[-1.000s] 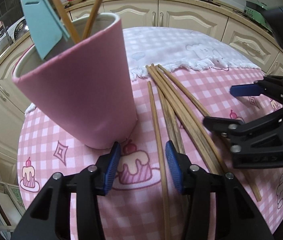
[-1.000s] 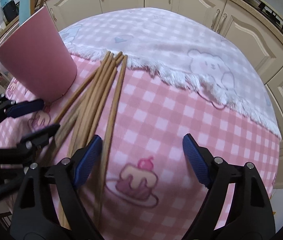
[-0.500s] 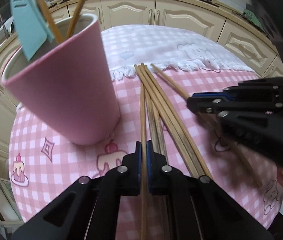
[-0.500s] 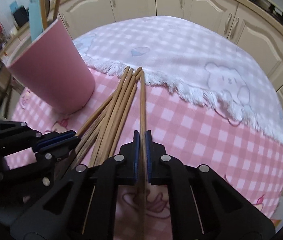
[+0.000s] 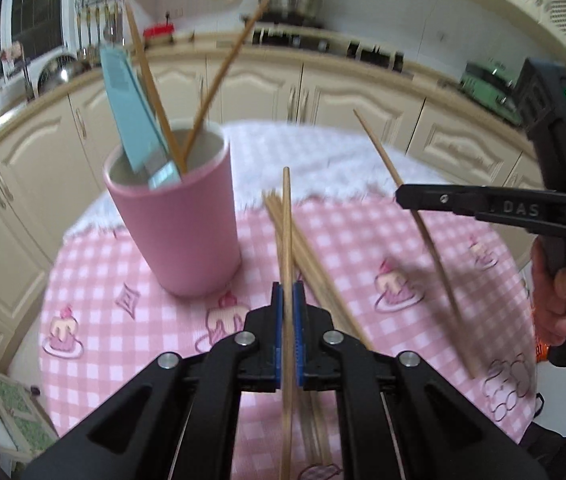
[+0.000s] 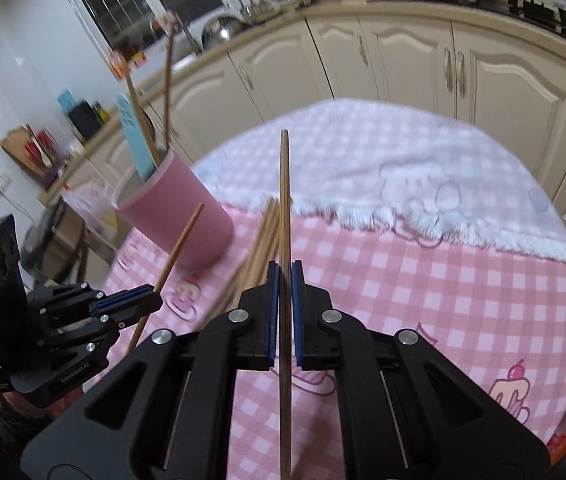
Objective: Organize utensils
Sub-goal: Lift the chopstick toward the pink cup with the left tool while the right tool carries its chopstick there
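My left gripper (image 5: 288,304) is shut on a wooden chopstick (image 5: 286,232) and holds it above the table. My right gripper (image 6: 284,280) is shut on another chopstick (image 6: 284,200), also lifted; it shows in the left wrist view (image 5: 411,200) too. A pink cup (image 5: 175,220) stands at the left with a light blue spatula (image 5: 131,108) and two chopsticks in it; it shows in the right wrist view (image 6: 175,220). Several loose chopsticks (image 5: 315,272) lie on the pink checked tablecloth (image 5: 363,240) under both grippers.
A white fringed towel (image 6: 383,168) covers the far half of the round table. Cream kitchen cabinets (image 5: 343,96) and a counter curve behind the table. The table edge drops off at the left and right.
Both grippers were open a second ago. Each has shut on a chopstick and lifted it off the pile, and both have risen and pulled back from the table.
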Demonstrator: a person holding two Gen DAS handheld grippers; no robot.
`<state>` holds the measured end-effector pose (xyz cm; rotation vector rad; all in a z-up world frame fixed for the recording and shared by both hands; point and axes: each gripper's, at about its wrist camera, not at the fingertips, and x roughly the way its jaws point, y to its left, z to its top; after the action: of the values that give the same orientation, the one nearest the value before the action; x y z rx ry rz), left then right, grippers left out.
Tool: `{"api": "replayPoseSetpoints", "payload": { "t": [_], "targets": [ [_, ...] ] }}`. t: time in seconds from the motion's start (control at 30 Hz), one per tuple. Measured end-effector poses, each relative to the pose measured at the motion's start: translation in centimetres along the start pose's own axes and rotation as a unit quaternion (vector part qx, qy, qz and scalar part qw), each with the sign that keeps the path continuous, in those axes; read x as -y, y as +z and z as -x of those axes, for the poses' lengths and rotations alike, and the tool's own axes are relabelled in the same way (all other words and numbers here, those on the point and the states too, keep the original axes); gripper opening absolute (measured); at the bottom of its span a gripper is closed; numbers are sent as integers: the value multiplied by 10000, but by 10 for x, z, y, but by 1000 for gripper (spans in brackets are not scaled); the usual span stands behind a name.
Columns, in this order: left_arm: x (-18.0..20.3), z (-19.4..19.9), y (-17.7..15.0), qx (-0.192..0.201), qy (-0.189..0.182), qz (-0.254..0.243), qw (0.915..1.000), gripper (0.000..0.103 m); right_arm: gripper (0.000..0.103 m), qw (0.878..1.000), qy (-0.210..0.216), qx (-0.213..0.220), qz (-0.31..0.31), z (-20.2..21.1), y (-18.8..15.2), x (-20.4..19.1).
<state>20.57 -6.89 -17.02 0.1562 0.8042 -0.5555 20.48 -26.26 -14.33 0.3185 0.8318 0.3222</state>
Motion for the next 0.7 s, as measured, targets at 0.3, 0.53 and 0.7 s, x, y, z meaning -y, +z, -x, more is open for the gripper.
{"api": "replayPoseSetpoints", "payload": {
  "t": [0.3, 0.53, 0.7],
  "targets": [
    [-9, 58, 21, 1229, 29, 312, 9919, 4, 6, 9968, 284, 719, 208, 34, 21, -23],
    [-33, 89, 41, 1909, 141, 742, 9787, 4, 6, 9928, 451, 1011, 468, 46, 40, -46],
    [-41, 106, 54, 2279, 232, 830, 9699, 4, 6, 9876, 592, 1258, 734, 58, 60, -70]
  ]
}}
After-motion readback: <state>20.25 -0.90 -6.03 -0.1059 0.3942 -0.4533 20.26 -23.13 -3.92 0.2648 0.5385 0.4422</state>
